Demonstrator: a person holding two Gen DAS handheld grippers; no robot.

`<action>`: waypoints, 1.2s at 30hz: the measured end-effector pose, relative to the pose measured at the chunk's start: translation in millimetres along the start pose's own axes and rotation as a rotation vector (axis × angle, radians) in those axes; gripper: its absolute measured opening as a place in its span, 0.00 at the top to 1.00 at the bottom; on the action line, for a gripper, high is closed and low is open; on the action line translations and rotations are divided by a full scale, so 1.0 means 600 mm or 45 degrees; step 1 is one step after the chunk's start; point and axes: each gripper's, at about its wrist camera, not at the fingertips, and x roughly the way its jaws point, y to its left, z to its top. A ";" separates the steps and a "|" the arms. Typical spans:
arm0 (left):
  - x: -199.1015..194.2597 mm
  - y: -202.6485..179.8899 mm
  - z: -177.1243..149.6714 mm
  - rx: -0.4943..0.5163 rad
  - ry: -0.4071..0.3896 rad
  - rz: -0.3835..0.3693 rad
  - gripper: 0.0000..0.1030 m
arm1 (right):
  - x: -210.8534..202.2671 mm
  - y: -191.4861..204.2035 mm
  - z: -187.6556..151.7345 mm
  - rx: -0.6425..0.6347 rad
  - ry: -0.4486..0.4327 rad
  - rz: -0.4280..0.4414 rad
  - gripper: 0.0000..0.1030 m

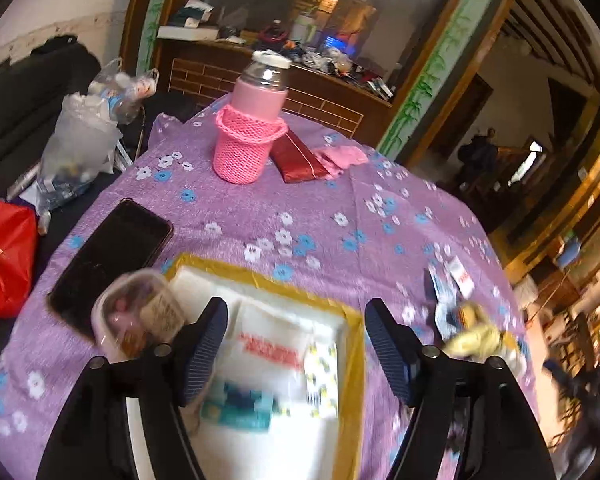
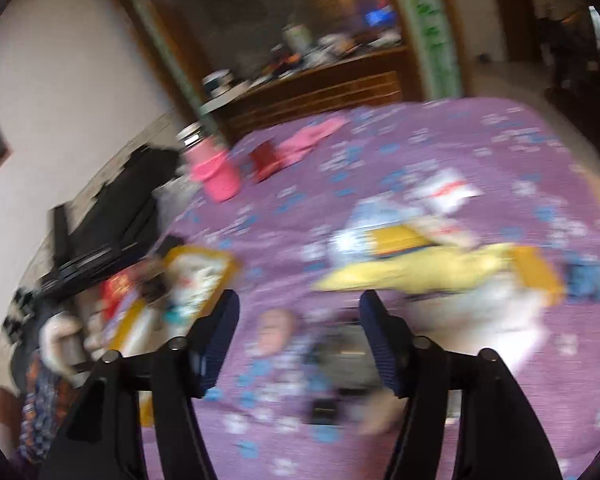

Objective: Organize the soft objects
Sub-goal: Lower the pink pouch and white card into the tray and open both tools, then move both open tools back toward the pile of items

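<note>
A white box with yellow tape on its rim (image 1: 354,344) lies on the purple flowered cloth and holds white packets and a teal item (image 1: 240,404). My left gripper (image 1: 296,344) is open and empty just above the box. A pile of soft things, yellow cloth (image 2: 432,268) and white and blue pieces, lies on the cloth ahead of my right gripper (image 2: 298,340), which is open and empty; this view is blurred. The pile also shows at the right in the left wrist view (image 1: 476,336). The box shows at the left in the right wrist view (image 2: 196,276).
A pink bottle in a knitted sleeve (image 1: 248,132), a red pouch (image 1: 298,158) and a pink cloth (image 1: 344,158) stand at the far side. A black phone (image 1: 108,256) and a clear plastic tub (image 1: 136,312) lie left of the box. Bags sit off the table's left edge.
</note>
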 end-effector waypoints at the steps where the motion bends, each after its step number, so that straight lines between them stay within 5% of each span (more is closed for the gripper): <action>1: -0.013 -0.004 -0.011 0.034 0.002 0.004 0.27 | -0.011 -0.025 -0.004 0.028 -0.015 -0.031 0.38; 4: -0.047 0.020 -0.031 0.050 -0.060 0.136 0.27 | -0.040 -0.100 -0.025 0.147 -0.043 -0.067 0.38; 7: -0.067 0.107 -0.028 -0.209 -0.104 0.252 0.27 | -0.054 -0.147 -0.050 0.199 -0.046 -0.100 0.38; 10: -0.059 0.176 -0.028 -0.445 -0.101 0.240 0.27 | -0.058 -0.175 -0.071 0.225 -0.037 -0.111 0.38; 15: 0.011 0.160 -0.022 -0.453 0.000 0.205 0.27 | -0.058 -0.200 -0.090 0.277 -0.036 -0.090 0.38; 20: 0.065 0.100 -0.009 -0.382 0.074 0.097 0.27 | -0.072 -0.196 -0.095 0.264 -0.046 -0.095 0.38; 26: -0.006 0.013 -0.005 -0.121 -0.130 0.303 0.24 | -0.079 -0.208 -0.097 0.276 -0.057 -0.112 0.38; 30: -0.047 -0.064 -0.032 0.065 -0.142 0.153 0.19 | -0.066 -0.224 -0.103 0.304 -0.039 -0.112 0.38; 36: -0.007 -0.169 -0.082 0.264 0.034 -0.006 0.15 | -0.048 -0.223 -0.115 0.310 0.002 -0.083 0.38</action>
